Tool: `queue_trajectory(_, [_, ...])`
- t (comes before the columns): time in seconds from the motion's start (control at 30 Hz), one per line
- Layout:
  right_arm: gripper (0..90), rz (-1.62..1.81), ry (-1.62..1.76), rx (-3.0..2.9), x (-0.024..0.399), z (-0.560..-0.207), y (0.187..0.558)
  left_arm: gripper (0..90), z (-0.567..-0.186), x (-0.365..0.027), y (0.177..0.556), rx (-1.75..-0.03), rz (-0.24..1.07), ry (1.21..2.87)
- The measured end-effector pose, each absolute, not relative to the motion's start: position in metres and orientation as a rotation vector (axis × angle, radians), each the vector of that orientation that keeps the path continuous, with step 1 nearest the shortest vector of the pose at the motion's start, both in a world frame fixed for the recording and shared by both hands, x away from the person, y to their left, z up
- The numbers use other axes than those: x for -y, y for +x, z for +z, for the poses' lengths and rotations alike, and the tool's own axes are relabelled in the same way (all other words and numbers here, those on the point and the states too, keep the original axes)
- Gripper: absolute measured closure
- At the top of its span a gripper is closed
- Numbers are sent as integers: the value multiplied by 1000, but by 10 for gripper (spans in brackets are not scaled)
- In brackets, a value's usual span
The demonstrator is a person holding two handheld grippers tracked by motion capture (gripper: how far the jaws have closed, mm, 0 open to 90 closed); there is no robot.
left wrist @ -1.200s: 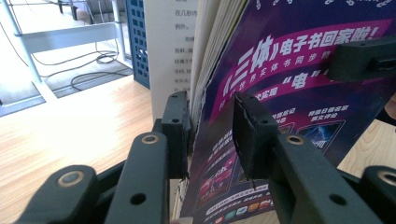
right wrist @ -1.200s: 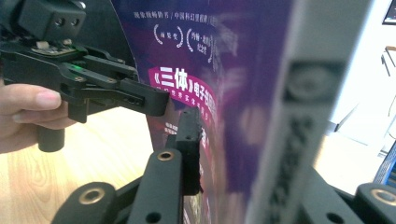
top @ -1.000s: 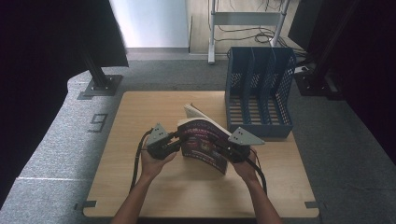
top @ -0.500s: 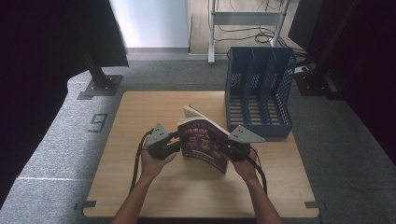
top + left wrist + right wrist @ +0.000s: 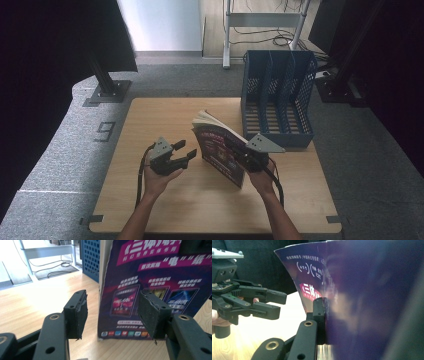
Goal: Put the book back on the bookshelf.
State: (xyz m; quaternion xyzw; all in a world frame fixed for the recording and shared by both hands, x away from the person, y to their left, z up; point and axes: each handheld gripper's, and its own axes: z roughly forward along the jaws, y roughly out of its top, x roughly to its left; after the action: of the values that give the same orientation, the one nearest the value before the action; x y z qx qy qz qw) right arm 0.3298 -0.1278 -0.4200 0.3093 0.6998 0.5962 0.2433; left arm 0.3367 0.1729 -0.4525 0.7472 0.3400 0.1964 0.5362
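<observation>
Book: stands upright on its lower edge near the middle of the wooden surface, purple cover toward the person, pale page edges up and to the left in the high view.
Cover detail: in the left gripper view, magenta banners with white characters, three small pictured panels, a row of coloured icons along the bottom; none of it readable from the high view.
Right gripper: clamped on the book's right edge, held by the right hand; grey three-cornered plate on top.
Right jaws: in the right gripper view one black jaw pressed flat against the cover; the other jaw hidden behind the book, so probably on its far side.
Left gripper: just left of the book, apart from it, held in the left hand; cable trailing down along the forearm.
Left jaws: spread wide, nothing between them; in the left gripper view the pads frame the cover's lower part without touching it.
Other gripper seen from the right gripper view: left gripper at left, jaws parted, pointing toward the cover's edge.
File rack: blue mesh, three upright compartments, at the surface's far right corner, behind the book; a blue corner of it past the book in the left gripper view.
Floor: grey carpet around the surface, a "9" marked at left.
</observation>
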Motion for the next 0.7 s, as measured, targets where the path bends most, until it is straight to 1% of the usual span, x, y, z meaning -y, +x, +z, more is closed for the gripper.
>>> queue_trajectory(0.27, [818, 1628, 847, -1910, 124, -416, 332, 427, -461, -189, 325, -849, 495, 1775])
queue_trajectory(0.4, [818, 1648, 830, -1892, 123, -410, 331, 427, -462, -195, 322, -868, 489, 1758])
queue_trajectory(0.7, [818, 1660, 811, -1864, 126, -397, 329, 427, -471, -196, 318, -888, 501, 1795])
